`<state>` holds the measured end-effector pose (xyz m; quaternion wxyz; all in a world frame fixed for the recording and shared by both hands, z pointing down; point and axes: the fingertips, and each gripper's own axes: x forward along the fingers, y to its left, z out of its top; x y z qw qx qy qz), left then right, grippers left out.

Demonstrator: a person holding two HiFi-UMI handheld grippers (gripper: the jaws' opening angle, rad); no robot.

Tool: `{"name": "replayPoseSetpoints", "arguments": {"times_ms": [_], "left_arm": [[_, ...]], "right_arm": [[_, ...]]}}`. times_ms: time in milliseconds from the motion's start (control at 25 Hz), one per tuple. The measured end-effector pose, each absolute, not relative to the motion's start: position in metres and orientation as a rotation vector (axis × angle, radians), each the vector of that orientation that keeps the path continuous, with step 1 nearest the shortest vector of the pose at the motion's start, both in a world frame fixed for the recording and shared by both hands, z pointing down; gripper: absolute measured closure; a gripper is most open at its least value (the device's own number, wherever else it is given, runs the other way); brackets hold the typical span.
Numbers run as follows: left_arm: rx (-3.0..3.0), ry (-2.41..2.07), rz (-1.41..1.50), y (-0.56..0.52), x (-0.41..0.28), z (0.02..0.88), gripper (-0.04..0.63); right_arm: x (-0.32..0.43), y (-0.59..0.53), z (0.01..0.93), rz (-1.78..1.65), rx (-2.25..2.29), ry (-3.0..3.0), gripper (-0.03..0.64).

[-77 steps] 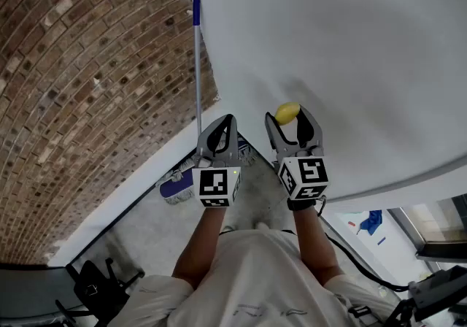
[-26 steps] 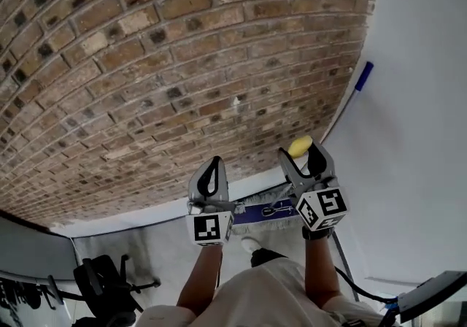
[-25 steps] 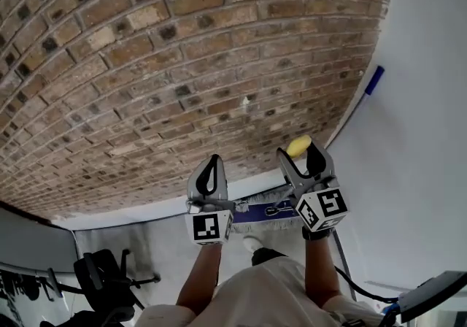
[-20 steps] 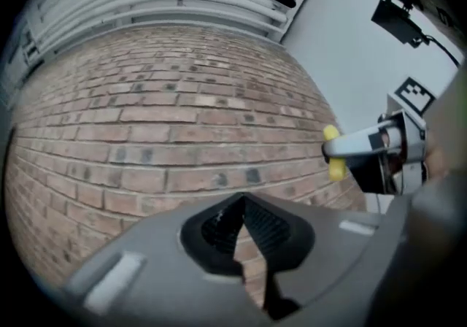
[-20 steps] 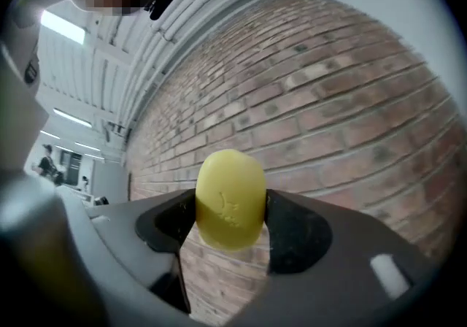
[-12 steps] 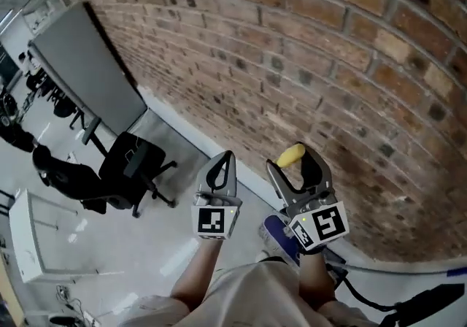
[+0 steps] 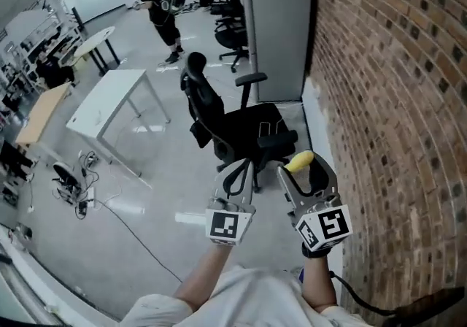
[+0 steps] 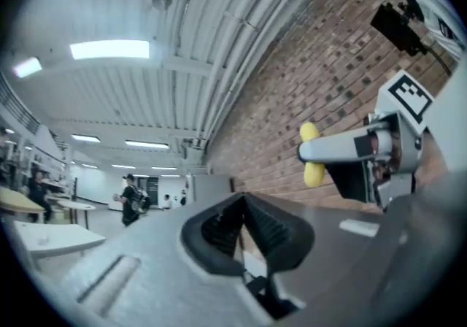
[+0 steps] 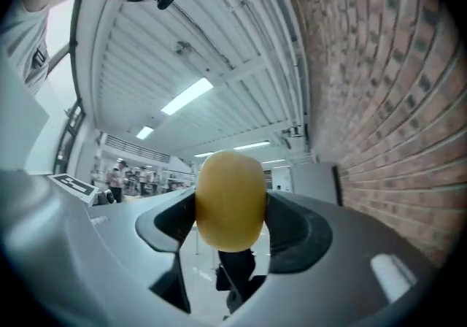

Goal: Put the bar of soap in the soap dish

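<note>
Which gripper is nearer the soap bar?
Right. The right gripper is shut on the soap bar; the left gripper, shut and empty, sits apart to the soap's left.

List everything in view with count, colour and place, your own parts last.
bar of soap: one, yellow, clamped between the right gripper's jaws
soap dish: none in view
office chair: one near, black, on the floor just ahead of the grippers; more black ones farther back
brick wall: one, red-brown, along the right
partition: one, grey, standing against the brick wall
white table: one, left of the near chair
tan table: one, far left
people: several, far end of the room
cables: dark, floor at left
left gripper: one, grey, jaws together, empty
right gripper: one, grey, shut on the soap
</note>
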<state>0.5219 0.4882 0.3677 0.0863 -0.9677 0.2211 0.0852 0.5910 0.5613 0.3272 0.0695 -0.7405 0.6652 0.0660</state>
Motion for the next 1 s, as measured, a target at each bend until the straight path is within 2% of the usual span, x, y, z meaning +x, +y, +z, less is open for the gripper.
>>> {"name": "replayPoseSetpoints", "arguments": {"times_ms": [240, 480, 1000], "left_arm": [[-2.672, 1.179, 0.264, 0.346, 0.367, 0.371, 0.592], [-2.461, 1.607, 0.165, 0.244, 0.247, 0.397, 0.594], [-2.185, 1.972, 0.099, 0.069, 0.129, 0.407, 0.593]], "right_arm": [[0.446, 0.373, 0.335, 0.158, -1.753, 2.395, 0.319], [0.351, 0.261, 0.347, 0.168, -1.546, 2.568, 0.319], [0.209, 0.049, 0.391, -0.021, -1.071, 2.866, 0.319]]}}
